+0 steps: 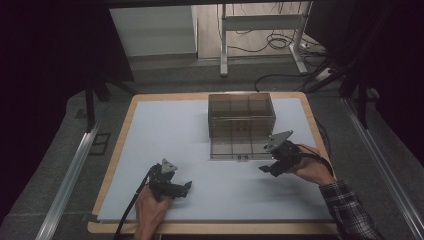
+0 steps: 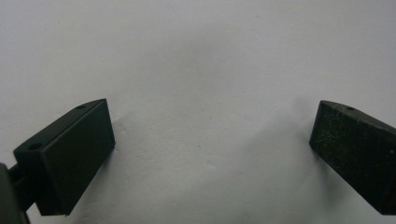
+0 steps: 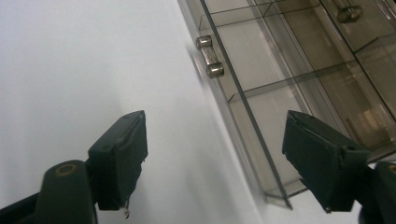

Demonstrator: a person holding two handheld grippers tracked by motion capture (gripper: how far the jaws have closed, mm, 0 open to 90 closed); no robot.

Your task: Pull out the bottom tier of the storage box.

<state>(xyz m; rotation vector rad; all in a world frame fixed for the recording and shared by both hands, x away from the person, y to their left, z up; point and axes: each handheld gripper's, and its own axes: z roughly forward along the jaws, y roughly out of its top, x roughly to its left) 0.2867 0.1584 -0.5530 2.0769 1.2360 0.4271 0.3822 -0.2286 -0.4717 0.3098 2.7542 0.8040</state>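
Overhead, smoky drawer box [image 1: 241,116], close-up, drawer's metal handle [image 3: 209,57]

I'm seeing white surface [image 1: 170,145] with tan wood edge, smoky brown translucent drawer box [image 1: 241,114], black hand-held grippers, plaid sleeve [image 1: 350,212].

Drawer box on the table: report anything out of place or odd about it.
The lowest drawer of the smoky clear drawer box is pulled out onto the white mat, its compartments looking empty. The right gripper hovers open beside its front.
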